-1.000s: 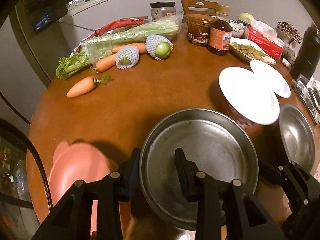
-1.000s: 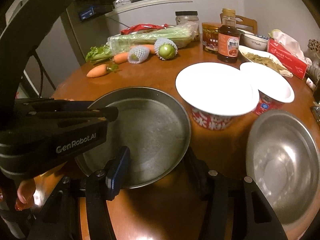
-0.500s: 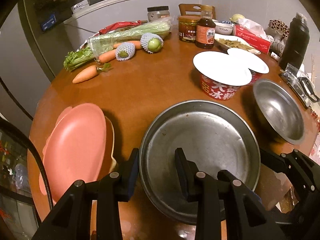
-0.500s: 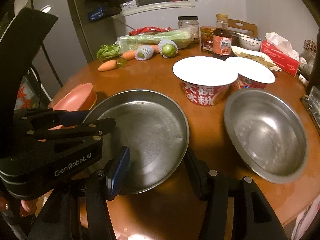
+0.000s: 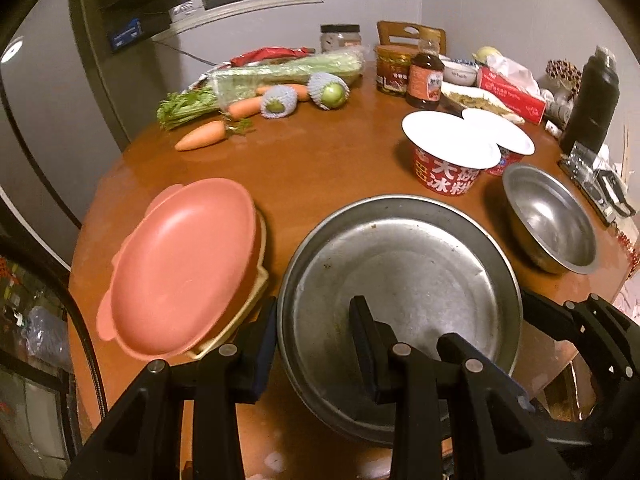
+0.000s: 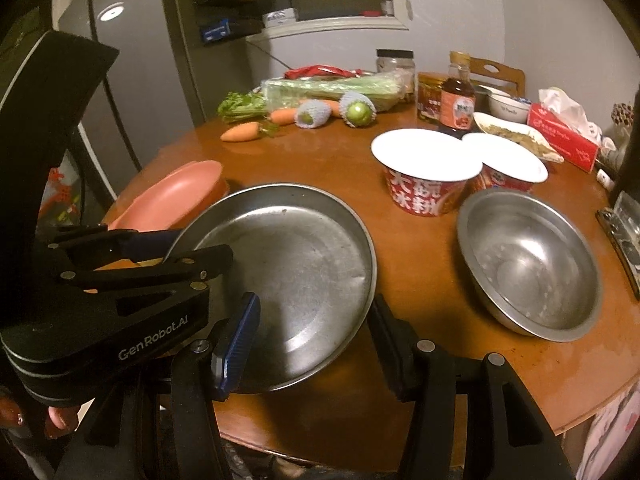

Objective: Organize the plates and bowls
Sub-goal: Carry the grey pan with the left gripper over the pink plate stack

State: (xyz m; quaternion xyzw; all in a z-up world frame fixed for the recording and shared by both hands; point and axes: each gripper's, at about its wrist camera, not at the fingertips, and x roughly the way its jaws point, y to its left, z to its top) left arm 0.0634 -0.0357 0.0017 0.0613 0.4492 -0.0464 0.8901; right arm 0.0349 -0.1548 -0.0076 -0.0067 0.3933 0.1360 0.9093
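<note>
A wide, shallow steel plate [image 5: 420,272] hangs just above the brown round table [image 5: 320,168], near its front edge. My left gripper [image 5: 312,320] is shut on the plate's left rim, one finger inside and one outside. My right gripper [image 6: 312,332] is shut on the near right rim of the same steel plate [image 6: 296,264], blue pad inside and other finger outside. The left gripper [image 6: 200,252] shows in the right wrist view as well. A pink plate [image 5: 180,264] lies tilted on a beige dish [image 5: 256,292] left of the steel plate. A steel bowl [image 6: 528,264] stands to the right.
Two red instant-noodle cups [image 6: 428,160] with white lids stand behind the steel bowl. Carrots [image 5: 200,136], celery, netted fruit, jars and a sauce bottle [image 5: 426,76] line the far side. A tissue box [image 6: 560,136] and a dark flask [image 5: 592,100] sit far right.
Both grippers drew back toward the table's near edge with the steel plate in them. The pink plate came fully into view on the left, and the steel bowl now sits farther off.
</note>
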